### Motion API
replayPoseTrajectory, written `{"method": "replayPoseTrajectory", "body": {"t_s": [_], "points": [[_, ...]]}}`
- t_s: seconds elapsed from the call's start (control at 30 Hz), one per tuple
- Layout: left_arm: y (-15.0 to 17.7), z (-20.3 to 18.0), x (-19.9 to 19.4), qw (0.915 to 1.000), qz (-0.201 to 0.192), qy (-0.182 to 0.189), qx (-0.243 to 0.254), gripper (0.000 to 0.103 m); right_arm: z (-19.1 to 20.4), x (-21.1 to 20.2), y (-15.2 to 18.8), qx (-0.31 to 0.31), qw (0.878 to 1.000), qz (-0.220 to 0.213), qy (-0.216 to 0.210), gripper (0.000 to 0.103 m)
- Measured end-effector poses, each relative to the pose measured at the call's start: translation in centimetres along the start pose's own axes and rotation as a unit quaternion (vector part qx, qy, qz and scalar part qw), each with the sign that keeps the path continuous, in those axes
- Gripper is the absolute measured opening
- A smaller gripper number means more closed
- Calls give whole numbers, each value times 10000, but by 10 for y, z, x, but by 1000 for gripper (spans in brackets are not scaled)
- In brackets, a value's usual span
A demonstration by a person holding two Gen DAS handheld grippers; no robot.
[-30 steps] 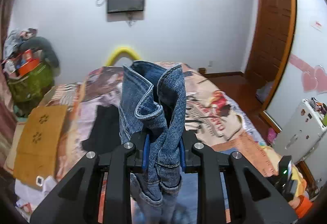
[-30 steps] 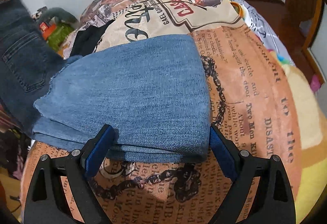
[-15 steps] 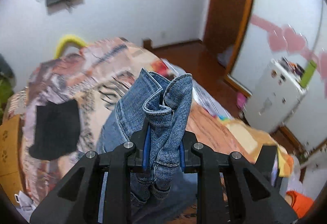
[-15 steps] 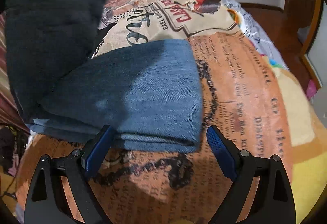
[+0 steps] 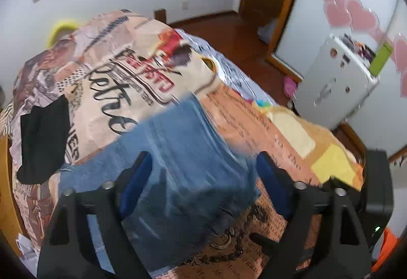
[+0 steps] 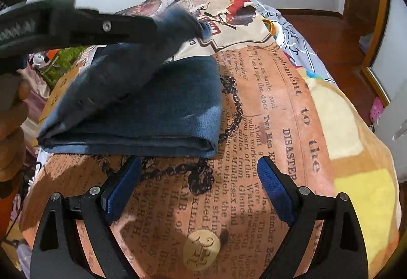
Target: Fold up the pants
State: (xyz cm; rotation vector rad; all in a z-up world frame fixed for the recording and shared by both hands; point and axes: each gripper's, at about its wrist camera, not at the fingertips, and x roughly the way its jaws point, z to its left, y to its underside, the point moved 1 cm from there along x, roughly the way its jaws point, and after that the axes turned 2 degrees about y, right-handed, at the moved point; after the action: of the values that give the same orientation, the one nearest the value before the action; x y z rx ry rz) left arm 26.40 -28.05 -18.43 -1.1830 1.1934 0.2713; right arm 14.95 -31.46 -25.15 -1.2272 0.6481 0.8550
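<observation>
**Waistband dropped, left jaws spreading over the fold**

The left gripper (image 5: 201, 182) is hanging over the jeans (image 6: 142, 111), pointing steeply down at them. Its jaws have just been opening; the blue pads (image 5: 134, 182) are standing wide, with blurred denim lying between and under them, and neither pad seems to be pressing on it. Nothing is being gripped there now, as far as I can make out.

The jeans are lying on the printed bedspread (image 6: 279, 126) as a thick folded stack. In the right wrist view the stack's long axis is running side to side, with a neat fold edge facing the right gripper (image 6: 198, 190). The upper layer is sloping down from the far side, rumpled and not yet flat on the layers under it.

The right gripper is waiting just short of that near edge, jaws wide, holding nothing, with only bedspread between its pads. A person's hand (image 6: 12, 111) is showing at the left edge of that view.

The left gripper is plainly the nearer one, sitting right on top of the cloth; the right is beside the stack, not touching. My guess is that the dropped layer needs smoothing or squaring, and the left is better placed for that, while the right could steady the near edge.

A black garment (image 5: 43, 139) is lying apart on the bedspread.
</observation>
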Motion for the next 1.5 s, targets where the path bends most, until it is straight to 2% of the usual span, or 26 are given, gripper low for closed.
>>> {"method": "replayPoseTrajectory", "body": {"t_s": [0.13, 0.2, 0.3, 0.33, 0.47, 0.57, 0.77, 0.93, 1.03, 1.1, 1.27, 1.4, 1.5], "points": [[-7, 17, -15, 9996, -161, 26, -212, 92, 2, 3, 1, -54, 10000, 51, 15, 90], [-9, 30, -21, 9993, -240, -196, -210, 92, 5, 4, 2, -72, 9999, 74, -18, 90], [-14, 57, -25, 9968, -302, -734, -117, 95, 11, 5, 0, -147, 9998, 81, -81, 90], [-15, 68, -23, 9959, -259, -866, -97, 99, 14, 5, 0, -173, 9998, 87, -94, 91], [-19, 123, -9, 9908, 51, -1341, -159, 99, 22, 8, -4, -270, 9995, 124, -113, 91], [-17, 161, 11, 9869, 369, -1541, -304, 99, 29, 13, -6, -319, 9992, 194, -160, 91], [-9, 211, 68, 9796, 1207, -1551, -428, 99, 42, 24, -9, -450, 9980, 385, -203, 91], [3, 225, 111, 9738, 1764, -1362, -462, 99, 55, 37, -14, -680, 9961, 550, -95, 91], [13, 231, 121, 9738, 1697, -1512, -120, 103, 60, 43, -18, -762, 9951, 627, -55, 93], [19, 243, 122, 9762, 1703, -1325, -220, 103, 61, 45, -21, -816, 9946, 646, -53, 93], [41, 274, 119, 9756, 1922, -901, -558, 103, 59, 53, -32, -921, 9933, 703, -13, 93], [64, 290, 99, 9756, 1819, -1022, -686, 103, 60, 59, -46, -1018, 9931, 560, 132, 91], [86, 301, 84, 9742, 1853, -942, -880, 103, 57, 65, -58, -930, 9945, 413, 249, 91]]}}
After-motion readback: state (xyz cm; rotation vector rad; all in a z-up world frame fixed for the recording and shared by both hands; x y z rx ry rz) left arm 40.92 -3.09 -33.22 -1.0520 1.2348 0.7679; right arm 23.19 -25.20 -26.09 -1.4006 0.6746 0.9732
